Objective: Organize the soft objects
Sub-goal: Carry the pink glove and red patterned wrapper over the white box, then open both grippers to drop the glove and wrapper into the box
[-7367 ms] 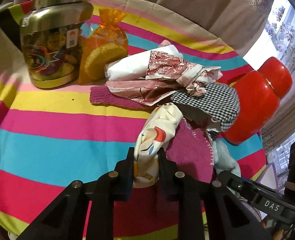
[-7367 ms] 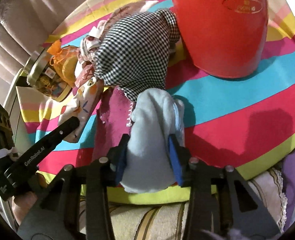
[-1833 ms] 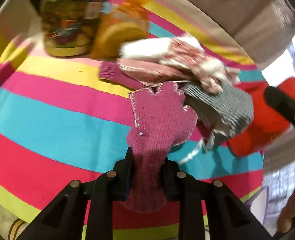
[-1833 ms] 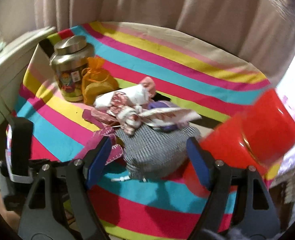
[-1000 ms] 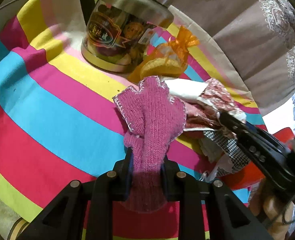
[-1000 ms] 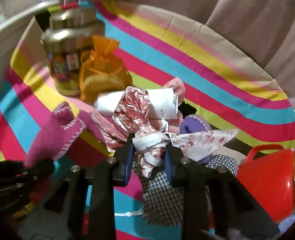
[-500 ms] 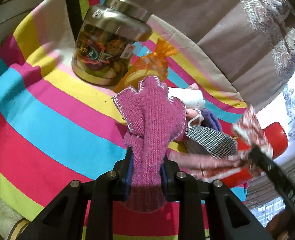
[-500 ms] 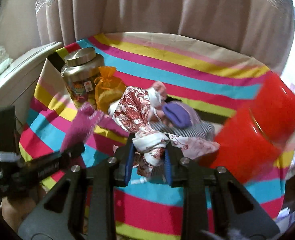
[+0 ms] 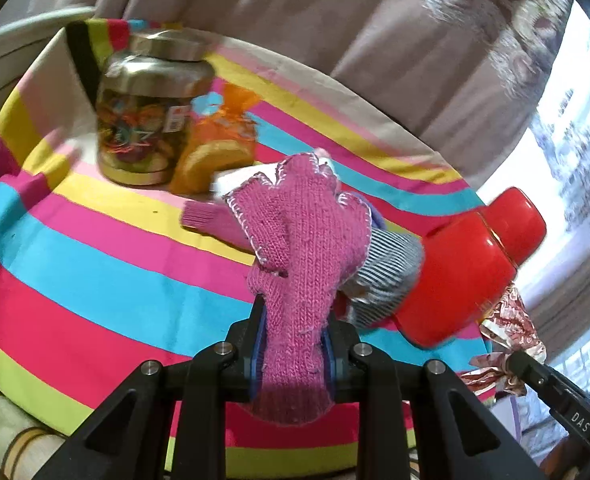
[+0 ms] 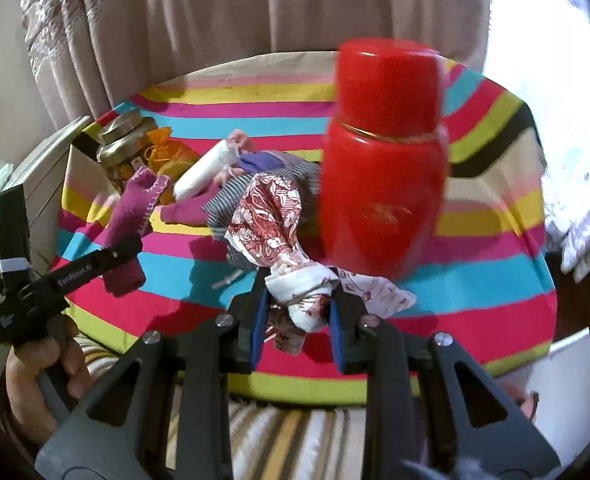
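- My left gripper [image 9: 295, 344] is clamped on the cuff of a pink knitted glove [image 9: 307, 240] — the blue pads press the wool on both sides, and the glove stands up from the jaws, clear of the cloth.
- My right gripper [image 10: 299, 312] is closed tight on a knotted bundle of red-and-white patterned cloth [image 10: 271, 216]; the knot sits between the blue pads and the rest bulges up ahead of them, with a loose tail hanging out to the right.
- In the right wrist view I can see a hand [image 10: 43, 376] gripping the left gripper's handle at the lower left edge, the pink glove sticking up from it.
- Under both grippers lies the striped tablecloth [image 9: 75, 272] — bands of pink, blue, yellow and red.
- Just beyond the glove, a second pink glove [image 9: 211, 220] lies flat on the cloth, beside a black-and-white checked cloth [image 9: 387, 264] and a white roll [image 10: 203, 174] in the heap of soft things.
- A red flask [image 10: 383, 160] stands close on the right of that heap, blurred in both views.
- Farthest back on the left, a metal-lidded jar [image 9: 147, 108] stands touching an orange mesh bag [image 9: 219, 144].
- Behind the table hangs a pale curtain [image 10: 199, 20].
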Available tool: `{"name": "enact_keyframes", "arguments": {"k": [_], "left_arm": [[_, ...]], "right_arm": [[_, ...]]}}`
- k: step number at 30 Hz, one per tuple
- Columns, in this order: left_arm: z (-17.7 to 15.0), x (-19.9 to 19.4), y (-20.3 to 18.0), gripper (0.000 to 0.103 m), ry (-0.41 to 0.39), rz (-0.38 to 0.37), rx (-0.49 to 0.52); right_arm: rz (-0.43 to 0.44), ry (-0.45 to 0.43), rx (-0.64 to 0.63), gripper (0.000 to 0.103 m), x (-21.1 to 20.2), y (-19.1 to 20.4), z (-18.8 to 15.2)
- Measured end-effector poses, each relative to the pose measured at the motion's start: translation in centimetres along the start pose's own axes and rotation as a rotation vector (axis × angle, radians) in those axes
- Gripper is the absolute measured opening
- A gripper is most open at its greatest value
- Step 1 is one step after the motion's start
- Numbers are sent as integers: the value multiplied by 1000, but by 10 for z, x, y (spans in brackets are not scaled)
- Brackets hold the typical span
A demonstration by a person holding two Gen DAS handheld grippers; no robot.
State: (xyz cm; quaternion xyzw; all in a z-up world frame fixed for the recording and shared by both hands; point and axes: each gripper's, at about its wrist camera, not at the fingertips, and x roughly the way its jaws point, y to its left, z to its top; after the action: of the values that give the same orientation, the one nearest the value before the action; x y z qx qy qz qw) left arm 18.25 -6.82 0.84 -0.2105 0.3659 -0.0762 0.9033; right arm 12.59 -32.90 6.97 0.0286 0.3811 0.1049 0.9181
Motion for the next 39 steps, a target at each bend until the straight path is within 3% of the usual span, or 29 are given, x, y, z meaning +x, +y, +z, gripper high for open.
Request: {"name": "enact_keyframes", "arguments": {"k": [20,39], "left_arm": [[-62,-12,-159,25,133,-201,358],[-139,-2,-290,26,318,-415,668]], "right_arm": [[-138,-11,219,30,-77,-133,-67],[-293,6,376,30,-142,-225,-132]]}}
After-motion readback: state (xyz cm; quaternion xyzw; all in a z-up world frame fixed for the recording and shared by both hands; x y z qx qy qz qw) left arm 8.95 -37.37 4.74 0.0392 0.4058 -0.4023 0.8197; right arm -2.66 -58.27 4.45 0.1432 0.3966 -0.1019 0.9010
